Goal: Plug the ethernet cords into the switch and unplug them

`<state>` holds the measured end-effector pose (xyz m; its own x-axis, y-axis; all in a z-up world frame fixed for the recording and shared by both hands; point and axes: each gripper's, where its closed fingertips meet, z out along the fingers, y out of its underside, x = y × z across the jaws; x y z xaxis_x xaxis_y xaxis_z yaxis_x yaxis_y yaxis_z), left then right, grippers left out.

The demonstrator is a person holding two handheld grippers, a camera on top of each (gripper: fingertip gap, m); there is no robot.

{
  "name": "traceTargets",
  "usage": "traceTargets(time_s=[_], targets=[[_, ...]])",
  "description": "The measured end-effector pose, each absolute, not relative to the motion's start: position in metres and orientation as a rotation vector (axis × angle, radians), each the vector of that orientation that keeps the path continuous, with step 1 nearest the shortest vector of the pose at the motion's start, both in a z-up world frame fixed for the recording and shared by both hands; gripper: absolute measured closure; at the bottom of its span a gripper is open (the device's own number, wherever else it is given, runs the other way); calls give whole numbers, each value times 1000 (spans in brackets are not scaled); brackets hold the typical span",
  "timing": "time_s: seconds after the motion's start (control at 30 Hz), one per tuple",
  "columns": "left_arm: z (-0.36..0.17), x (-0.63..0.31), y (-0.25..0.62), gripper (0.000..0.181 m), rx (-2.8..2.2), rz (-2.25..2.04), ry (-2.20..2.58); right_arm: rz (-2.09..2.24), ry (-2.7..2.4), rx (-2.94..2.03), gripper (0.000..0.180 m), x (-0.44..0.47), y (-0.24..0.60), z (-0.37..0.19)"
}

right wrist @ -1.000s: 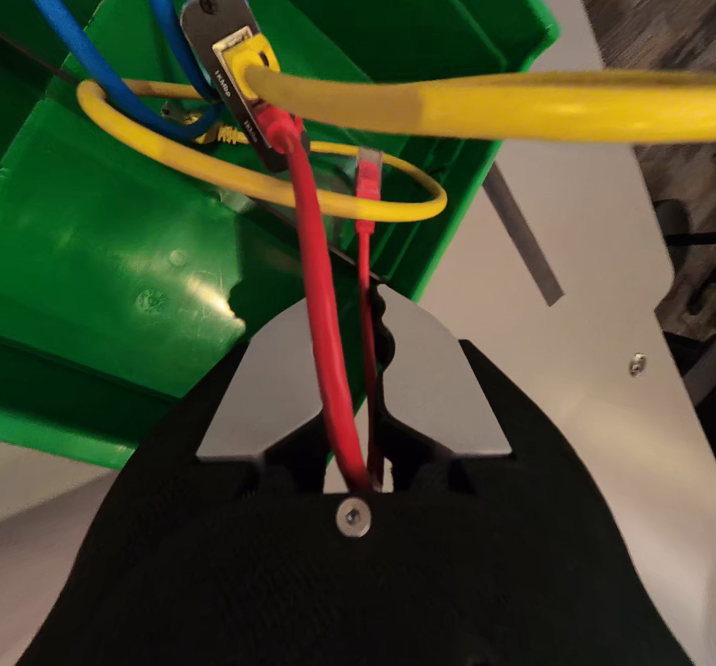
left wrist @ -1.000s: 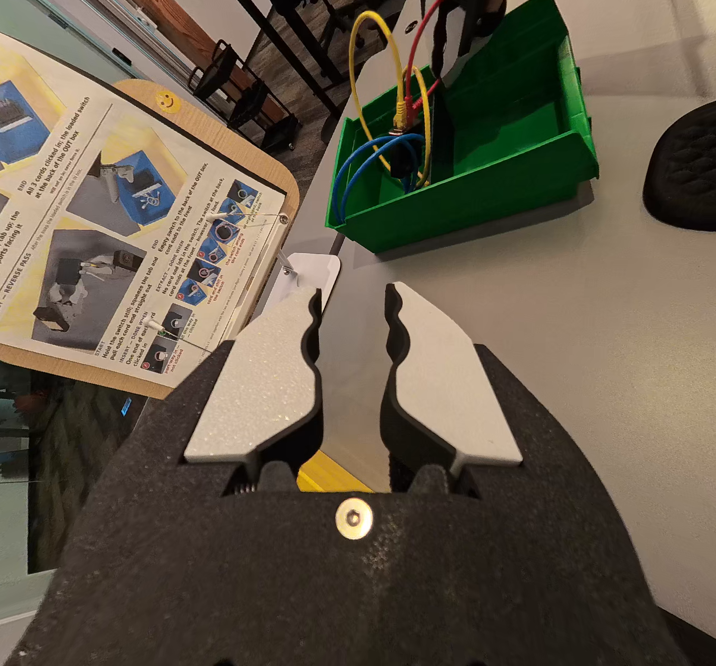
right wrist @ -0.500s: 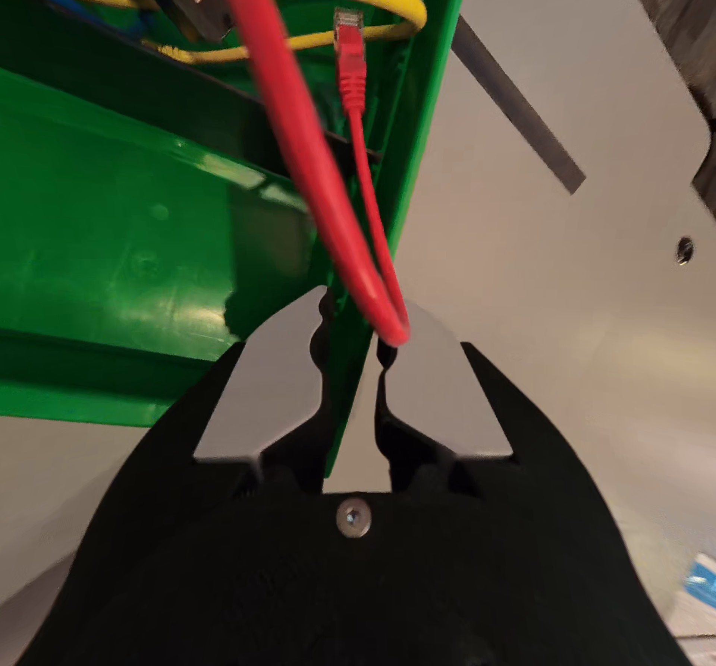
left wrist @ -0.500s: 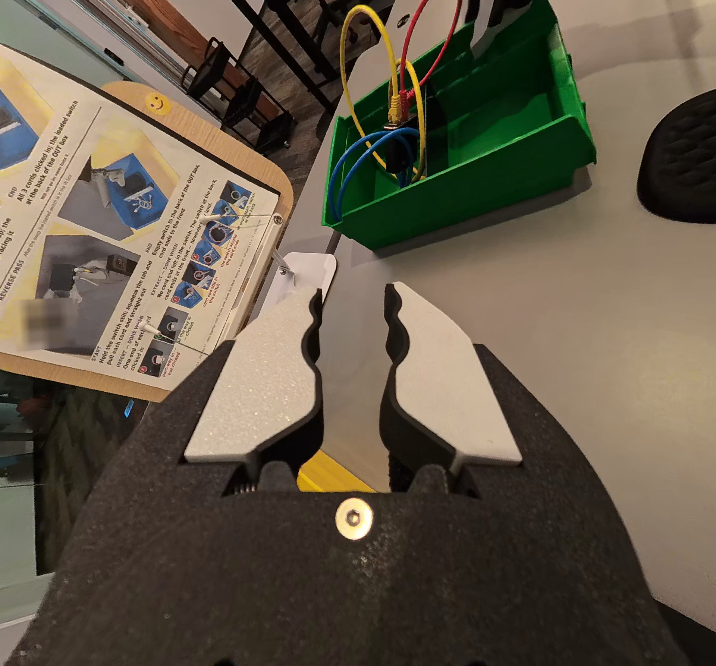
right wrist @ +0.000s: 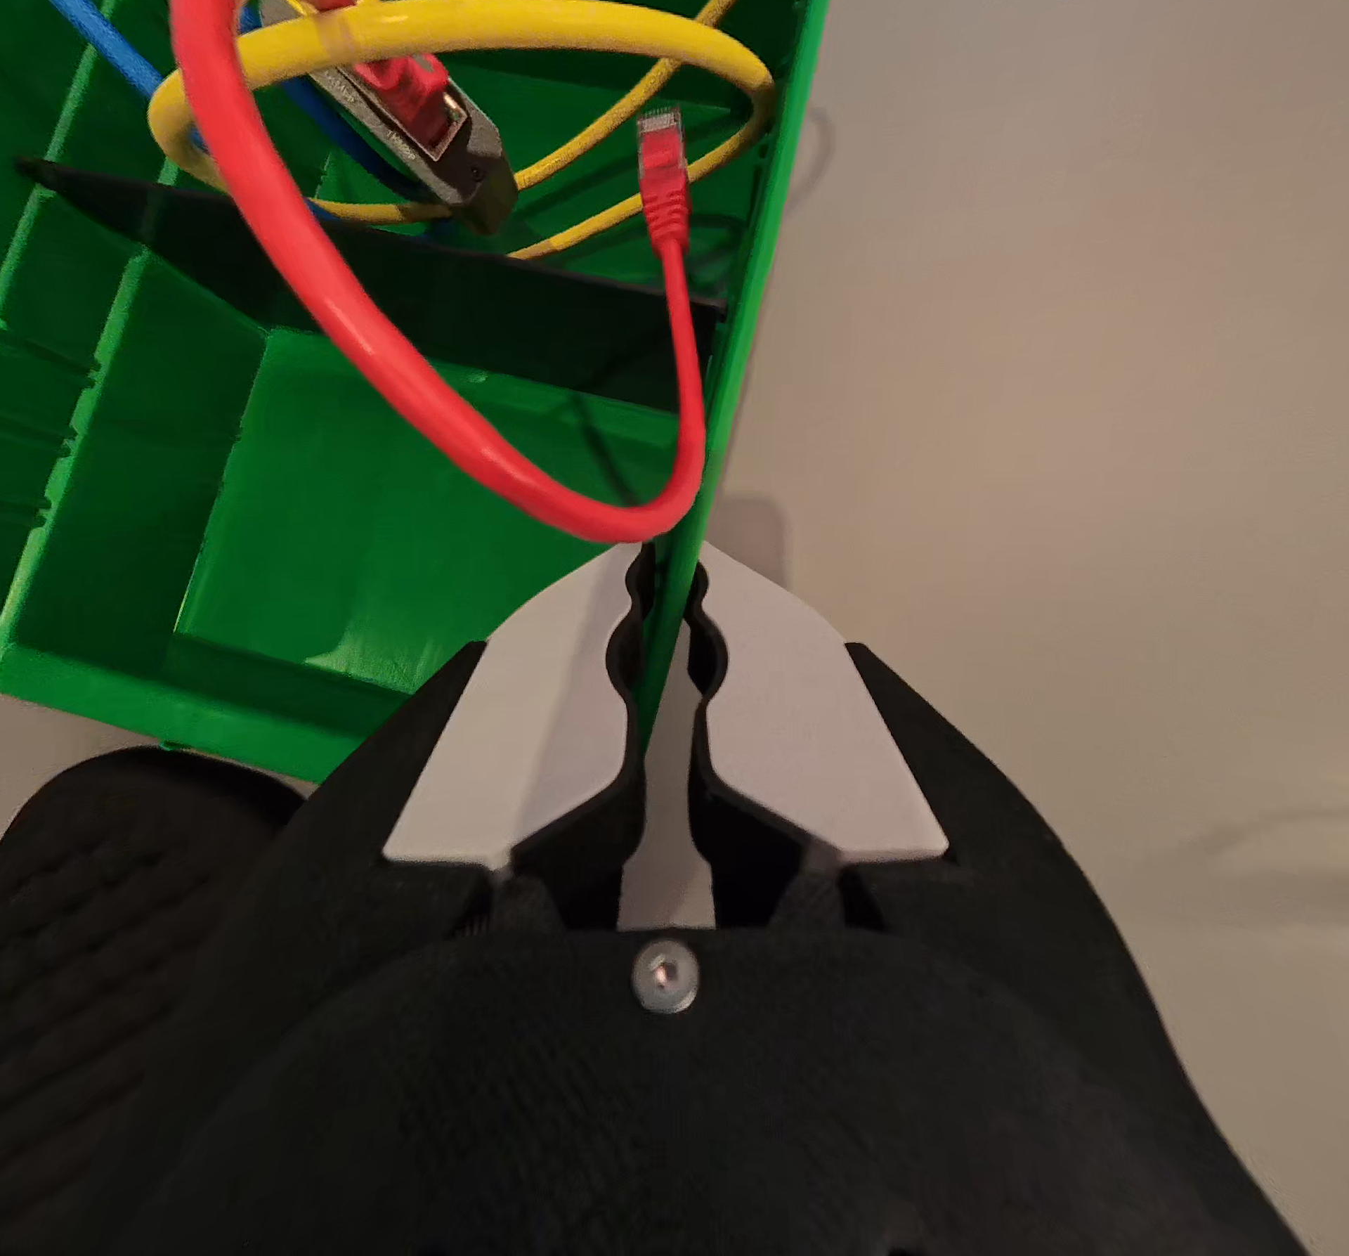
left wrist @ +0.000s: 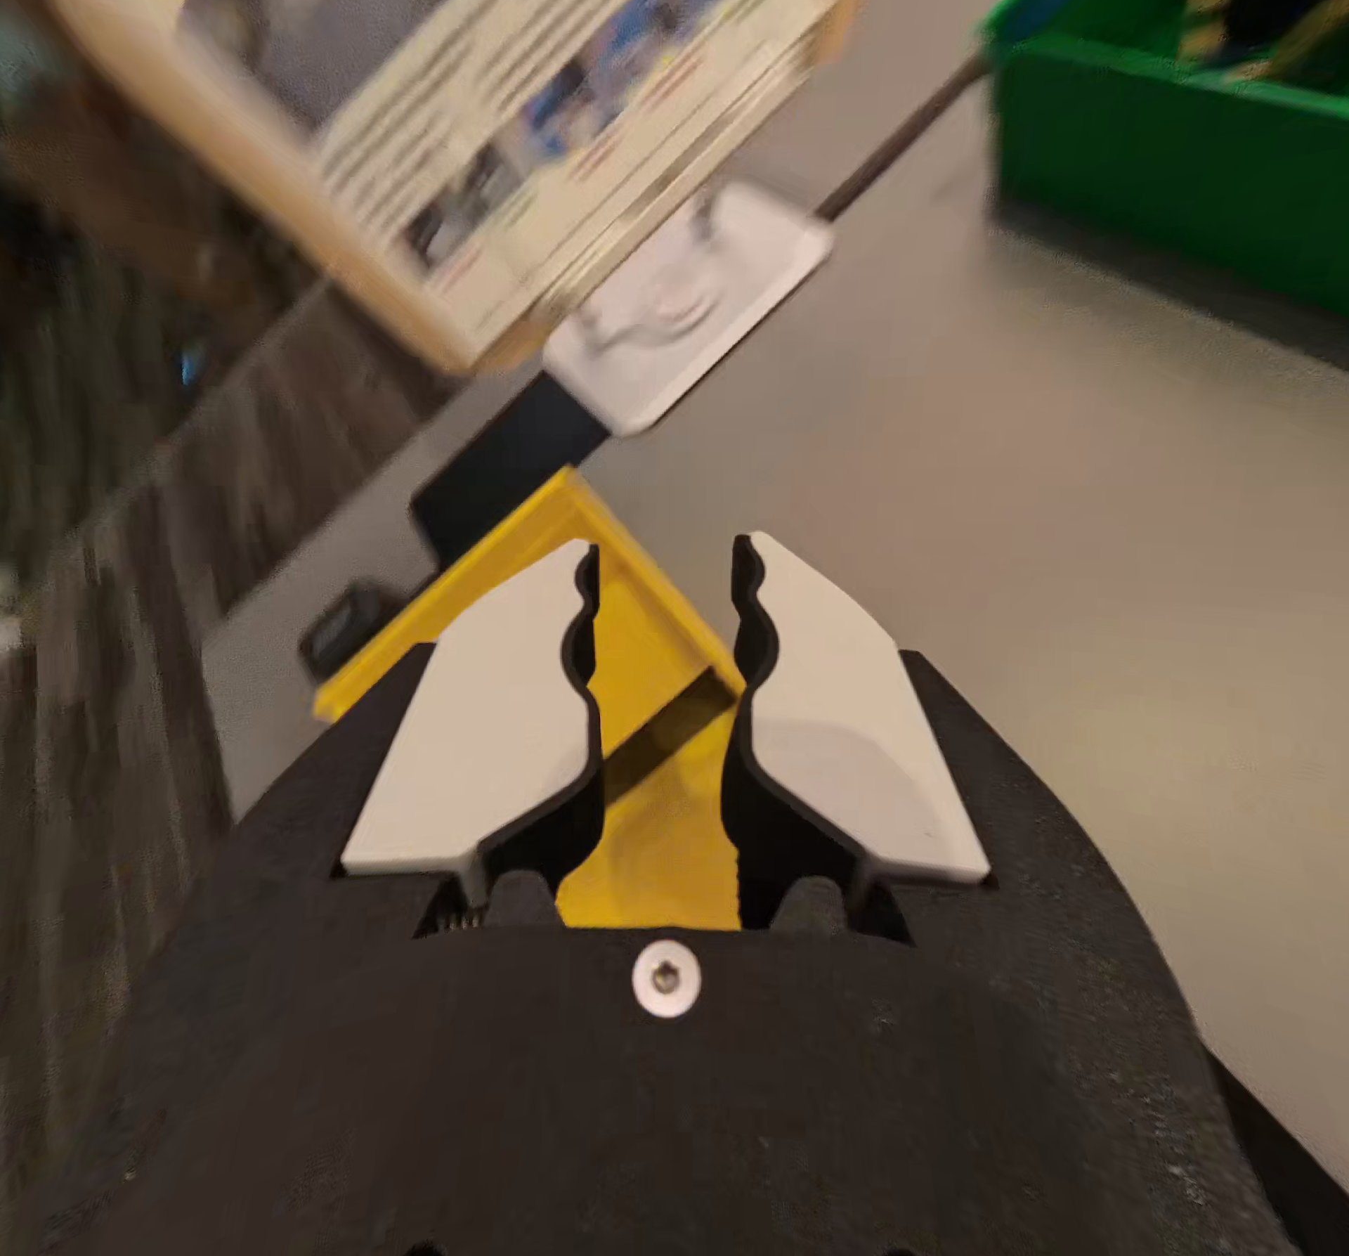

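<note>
1. Right wrist view: right gripper (right wrist: 666, 567) sits over the long side wall of the green bin (right wrist: 306, 491); the wall edge runs up through the gap between the fingers. Gap is narrow and nothing is clamped in it.
2. Red cord (right wrist: 343, 315) hangs in a loop just ahead of the fingertips (right wrist: 584, 607), bottom of the loop right at the bin wall. One end is plugged into the switch (right wrist: 445, 140); the other end, the loose red plug (right wrist: 664, 177), is free in the air and points up.
3. Switch is a dark grey bar, tilted, inside the far compartment of the bin, beyond a black divider (right wrist: 452, 293).
4. Yellow cord (right wrist: 467, 27) loops across in front of the switch; blue cord (right wrist: 80, 16) runs in at the upper left. Which ports they sit in: cannot tell.
5. Black textured pad (right wrist: 109, 878) lies on the grey table (right wrist: 1058, 345) beside the near end of the bin.
6. Left wrist view (motion-blurred): left gripper (left wrist: 664, 549) has its fingers moderately apart, holding nothing, above a yellow bin (left wrist: 650, 644) at the table edge.
7. Beyond it: white base plate (left wrist: 693, 315), a printed instruction board (left wrist: 467, 104) on a wooden backing, and the green bin corner at top right with blue and yellow cords inside.
</note>
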<state>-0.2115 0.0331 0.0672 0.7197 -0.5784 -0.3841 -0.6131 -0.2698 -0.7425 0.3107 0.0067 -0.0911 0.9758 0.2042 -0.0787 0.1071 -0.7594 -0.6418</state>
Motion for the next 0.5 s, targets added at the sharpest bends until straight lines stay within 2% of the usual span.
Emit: traceTargets(time_s=[0.13, 0.2, 0.3, 0.5], targets=[[30, -328, 48, 153, -2263, 62, 490, 167, -188, -2435, 171, 304, -1, -91], [4, -371, 43, 130, -2406, 76, 338, 159, -179, -2431, 171, 301, -3, -91], [-37, -411, 28, 113, -2595, 80, 238, 134, -176, -2436, 171, 297, -5, -91], [-76, -442, 2, 113, -2770, -19, 100, 148, -178, -2431, 171, 284, -5, -91]])
